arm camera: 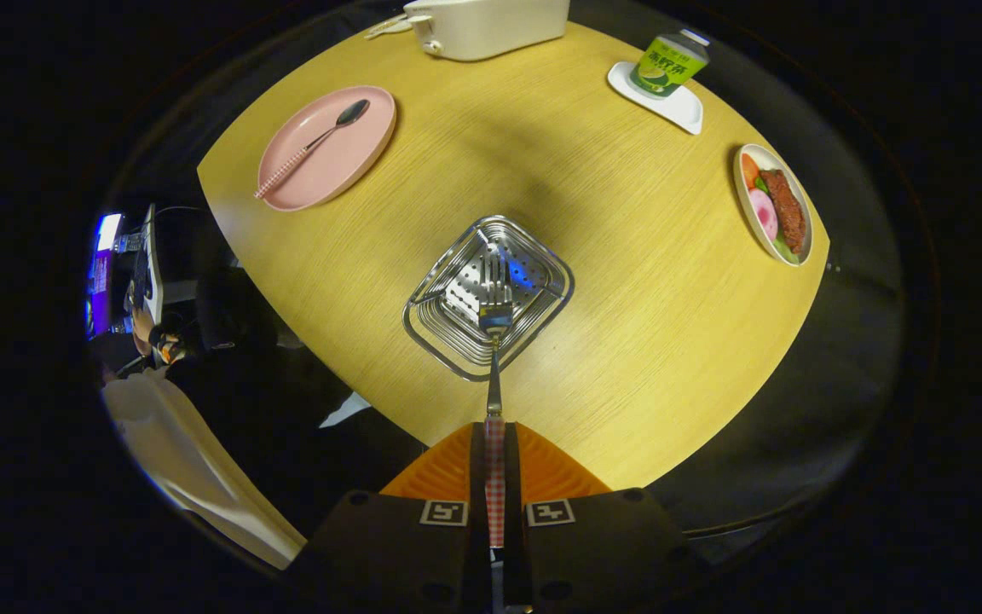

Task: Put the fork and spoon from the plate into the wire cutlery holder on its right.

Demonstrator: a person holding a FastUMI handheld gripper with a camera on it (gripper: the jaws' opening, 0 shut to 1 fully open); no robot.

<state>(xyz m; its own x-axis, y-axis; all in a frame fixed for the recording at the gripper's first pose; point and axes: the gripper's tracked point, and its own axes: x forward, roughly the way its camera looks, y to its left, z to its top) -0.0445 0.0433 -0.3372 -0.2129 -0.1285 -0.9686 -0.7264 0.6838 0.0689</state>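
My gripper point(495, 443) is shut on the fork point(494, 341), both fingers pressing its checked handle. The fork points straight ahead, and its tines hang over the mouth of the wire cutlery holder point(534, 260), a square steel basket with a perforated bottom standing on the wooden table. I cannot tell whether the tines touch the holder. Farther off to the left lies the pink plate point(350, 153). On it rests the spoon point(312, 145), its dark bowl toward the far side and its checked handle toward the plate's near rim.
A white appliance point(487, 26) stands at the table's far edge. A green can point(668, 61) sits on a small white tray point(678, 107) at the far right. A dish of food point(774, 205) lies near the right edge. A person is beside the table's left side.
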